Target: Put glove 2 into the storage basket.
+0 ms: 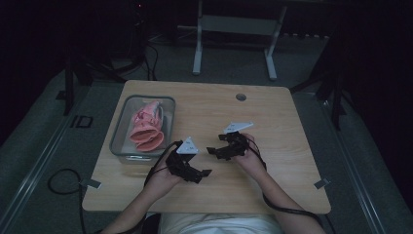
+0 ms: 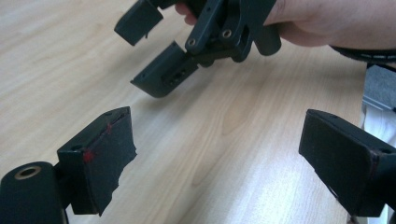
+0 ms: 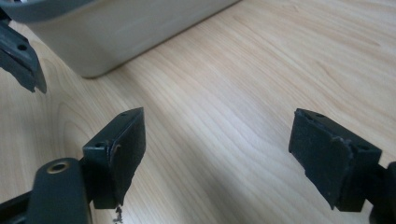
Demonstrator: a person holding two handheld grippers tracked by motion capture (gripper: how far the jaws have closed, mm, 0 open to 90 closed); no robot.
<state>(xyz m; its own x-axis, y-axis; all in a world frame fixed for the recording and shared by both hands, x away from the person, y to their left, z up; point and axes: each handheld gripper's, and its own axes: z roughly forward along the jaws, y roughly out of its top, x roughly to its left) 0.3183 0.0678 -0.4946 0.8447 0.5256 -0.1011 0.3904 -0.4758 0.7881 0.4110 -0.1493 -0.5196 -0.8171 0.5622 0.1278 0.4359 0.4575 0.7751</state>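
Low over the front middle of the wooden table, a person holds two black grippers. My left gripper points right with its jaws wide apart. In the left gripper view, my left gripper is open over bare wood with nothing between the jaws. My right gripper points left toward it, a little apart. In the right gripper view, my right gripper also stands open and empty. The right gripper, held in a hand, faces the left one closely in the left gripper view.
A clear plastic bin sits at the table's left and holds pink soft items. Its wall stands just beyond the right gripper's jaws. A round cable hole lies near the far edge. Cables trail off the front.
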